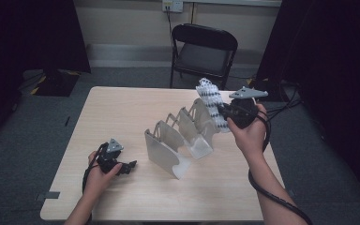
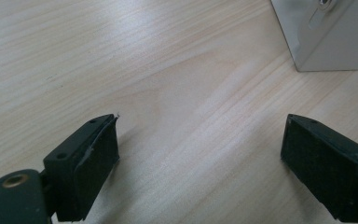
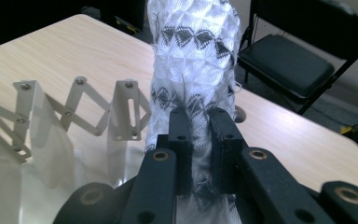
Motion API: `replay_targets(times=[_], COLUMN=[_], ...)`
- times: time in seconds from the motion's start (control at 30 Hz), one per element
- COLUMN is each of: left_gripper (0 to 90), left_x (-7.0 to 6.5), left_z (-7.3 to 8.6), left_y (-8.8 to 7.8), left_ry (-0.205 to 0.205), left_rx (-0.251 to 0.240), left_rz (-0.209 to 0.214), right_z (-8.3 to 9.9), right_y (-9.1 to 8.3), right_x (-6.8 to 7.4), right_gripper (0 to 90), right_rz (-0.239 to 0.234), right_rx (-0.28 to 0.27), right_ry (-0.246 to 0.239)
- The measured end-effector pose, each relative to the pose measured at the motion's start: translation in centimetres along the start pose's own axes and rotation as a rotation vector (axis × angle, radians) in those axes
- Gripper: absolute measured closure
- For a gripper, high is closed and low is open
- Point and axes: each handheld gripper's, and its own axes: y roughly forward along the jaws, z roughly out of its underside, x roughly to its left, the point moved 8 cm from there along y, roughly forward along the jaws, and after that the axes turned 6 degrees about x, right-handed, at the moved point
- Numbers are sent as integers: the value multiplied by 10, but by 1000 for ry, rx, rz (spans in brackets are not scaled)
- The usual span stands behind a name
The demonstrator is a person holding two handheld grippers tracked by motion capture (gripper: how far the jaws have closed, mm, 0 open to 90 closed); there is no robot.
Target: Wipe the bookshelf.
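Black rubber pads [image 3: 182, 140] are pinching a thick fold of white cloth [image 3: 193, 60], and I am keeping the right gripper [image 3: 199, 149] clamped narrow on it so the soft fabric is not slipping out while I am holding it up. The cloth is knitted or quilted, puffy, with rows of small dark diamond marks across it; it is bunching where the jaws are biting and standing up loosely above them. In the high view the right gripper [image 1: 226, 115] is carrying the cloth [image 1: 211, 101] in the air over the far right end of the rack [image 1: 178, 140], touching or just above its last divider; I cannot tell which.

That rack is an accordion of pale, stiff upright plates joined by riveted scissor links, stretching from the near middle of the table [image 1: 122, 108] toward the far right, so its slots are lying open from above. I judge I am holding the cloth high to clear those plates or to drop it into a slot.

My left gripper [image 2: 200, 154] is resting low near the left edge, jaws spread wide with nothing between them, over bare pale wood grain, staying out of the way. A black folding chair [image 1: 201, 49] is standing beyond the far edge.
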Motion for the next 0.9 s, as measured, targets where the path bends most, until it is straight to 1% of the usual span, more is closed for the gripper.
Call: replay_targets(times=[0.1,0.17,0.23,0.33,0.43,0.6,0.67,0.77,0.87,0.9], left_gripper=[109,109,109,109,109,109,109,109,109,108], left_x=[0,0,1,1,1,1,1,1,1,1], left_z=[0,0,0,0,0,0,0,0,0,0], left_y=[0,0,0,0,0,0,0,0,0,0], left_ry=[5,4,12,12,12,12,12,12,12,12], left_rx=[0,0,6,6,6,6,6,6,6,6], left_rz=[-2,-2,-3,-3,-3,-3,-3,-2,-2,-3], right_z=[3,8,14,24,28,30,32,35,39,40], right_y=[6,14,21,30,35,41,42,46,51,54], right_x=[3,6,8,9,9,15,17,19,23,24], right_gripper=[806,806,806,806,805,805,805,805,805,805], right_rz=[-6,-14,-16,-26,-38,-49,-54,-61,-61,-66], right_rx=[17,31,47,64,62,62,65,67,79,81], right_ry=[-11,-12,-12,2,20,15,6,14,-2,10])
